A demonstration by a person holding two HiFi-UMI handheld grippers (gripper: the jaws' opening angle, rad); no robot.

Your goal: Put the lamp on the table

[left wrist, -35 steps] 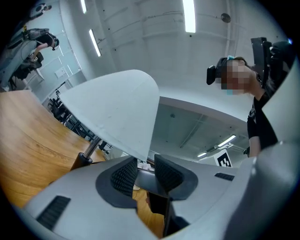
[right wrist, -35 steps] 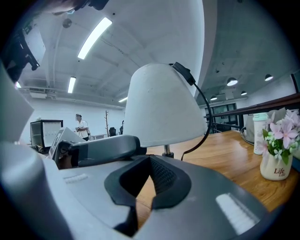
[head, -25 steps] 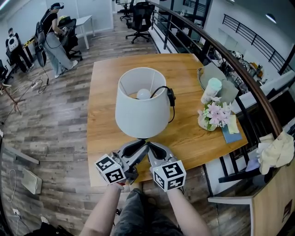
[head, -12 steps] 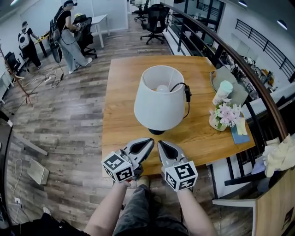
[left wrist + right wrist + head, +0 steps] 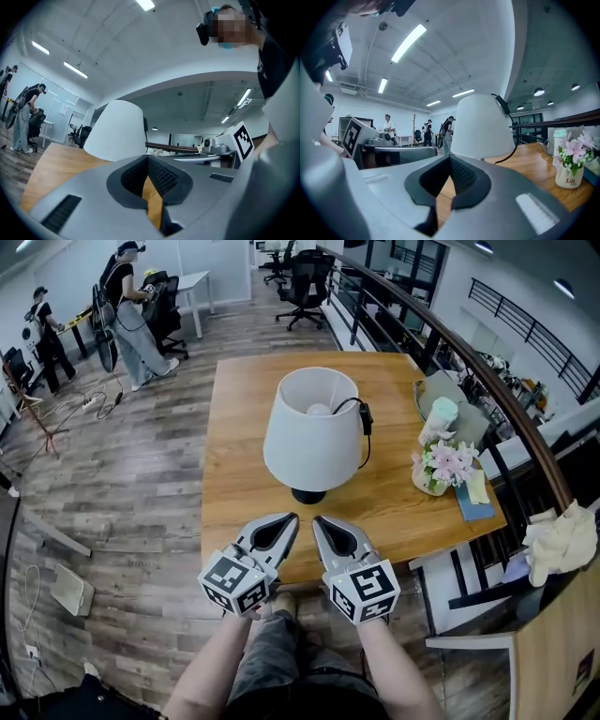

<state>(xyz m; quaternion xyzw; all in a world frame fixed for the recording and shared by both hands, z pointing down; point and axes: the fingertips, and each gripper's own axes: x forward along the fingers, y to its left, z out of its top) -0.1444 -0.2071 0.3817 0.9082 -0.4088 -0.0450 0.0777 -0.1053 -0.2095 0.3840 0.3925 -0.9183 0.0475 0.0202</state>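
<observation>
While upright, lamp (image 5: pixel 312 437) on table (image 5: pixel 234 442).

- The lamp (image 5: pixel 312 432) stands upright on the table (image 5: pixel 234 465), between its middle and its near edge.
- The left gripper (image 5: pixel 287 519) and right gripper (image 5: pixel 321 521) hover side by side at the near edge, clear of the lamp.
- A flower vase (image 5: pixel 434 468) stands by the right edge.

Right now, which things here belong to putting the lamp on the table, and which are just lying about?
Job in hand: lamp, upright on the wooden table; left tongs and right tongs, both shut and empty.

Lying about: vase of flowers, pale green bottle, blue book, office chair.
</observation>
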